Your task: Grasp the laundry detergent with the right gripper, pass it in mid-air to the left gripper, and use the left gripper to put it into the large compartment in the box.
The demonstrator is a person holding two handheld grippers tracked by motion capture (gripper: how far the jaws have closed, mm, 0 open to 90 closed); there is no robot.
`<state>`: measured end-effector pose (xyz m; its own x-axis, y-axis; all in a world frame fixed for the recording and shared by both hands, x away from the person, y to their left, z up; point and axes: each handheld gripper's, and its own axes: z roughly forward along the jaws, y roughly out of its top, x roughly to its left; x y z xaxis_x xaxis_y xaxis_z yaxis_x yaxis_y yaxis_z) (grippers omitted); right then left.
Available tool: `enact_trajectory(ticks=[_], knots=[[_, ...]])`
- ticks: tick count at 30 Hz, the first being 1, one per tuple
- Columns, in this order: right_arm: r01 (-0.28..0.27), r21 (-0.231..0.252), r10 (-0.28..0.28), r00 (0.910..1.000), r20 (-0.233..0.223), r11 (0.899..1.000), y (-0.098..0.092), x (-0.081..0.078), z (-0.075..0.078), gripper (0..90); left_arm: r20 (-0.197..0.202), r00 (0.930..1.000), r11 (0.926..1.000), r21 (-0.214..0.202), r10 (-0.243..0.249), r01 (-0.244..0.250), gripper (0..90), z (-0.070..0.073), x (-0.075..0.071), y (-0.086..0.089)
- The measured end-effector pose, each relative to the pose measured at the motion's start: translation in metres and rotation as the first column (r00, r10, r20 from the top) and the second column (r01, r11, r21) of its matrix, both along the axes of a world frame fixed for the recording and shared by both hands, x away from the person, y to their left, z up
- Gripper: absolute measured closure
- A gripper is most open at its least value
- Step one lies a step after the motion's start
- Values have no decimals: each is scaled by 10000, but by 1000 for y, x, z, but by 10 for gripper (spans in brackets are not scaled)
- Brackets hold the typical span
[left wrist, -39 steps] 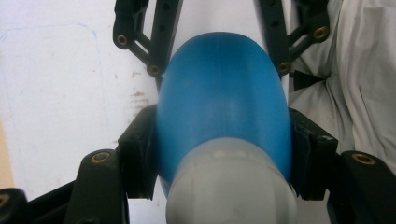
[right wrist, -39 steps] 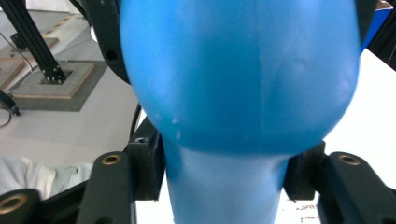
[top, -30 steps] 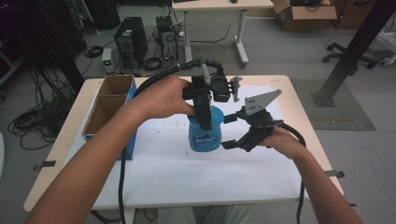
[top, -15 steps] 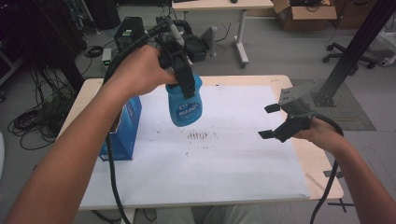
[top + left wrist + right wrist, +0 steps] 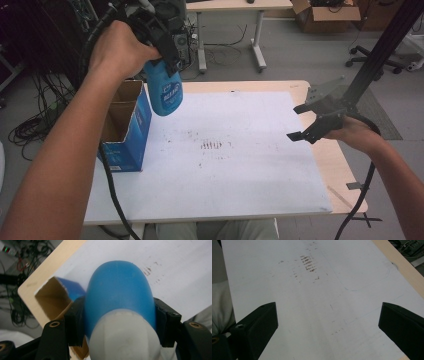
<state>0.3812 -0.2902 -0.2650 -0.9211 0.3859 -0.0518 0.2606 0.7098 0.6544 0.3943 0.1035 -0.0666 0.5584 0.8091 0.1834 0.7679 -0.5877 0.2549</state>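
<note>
Left gripper (image 5: 167, 42) has lifted the blue bottle (image 5: 164, 92) higher and further left since half a second ago; jaws clamped on its sides, it hangs over the open cardboard box (image 5: 125, 127) at the table's (image 5: 345, 175) left edge. Likely a drop into the box next. Stained white mat (image 5: 240, 150) mid-table. Right gripper (image 5: 314, 120) spread wide, empty, over the right edge.

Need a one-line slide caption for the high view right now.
Left gripper holds a blue bottle above an open cardboard box; right gripper hovers open over the table's right edge.
</note>
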Motion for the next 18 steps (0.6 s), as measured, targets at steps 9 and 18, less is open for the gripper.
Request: enact_trajectory(ticks=[9, 18], knots=[[-145, -424, 141, 9999, -99, 9990, 3, 1, 3, 30, 224, 9769, 9769, -250, 2127, -2121, 380, 14, 5, 36], [-139, -509, 139, 9999, -9, 9986, 2, -1, 7, 31, 387, 9249, 9244, -686, 3782, -3751, 380, 13, 3, 76]])
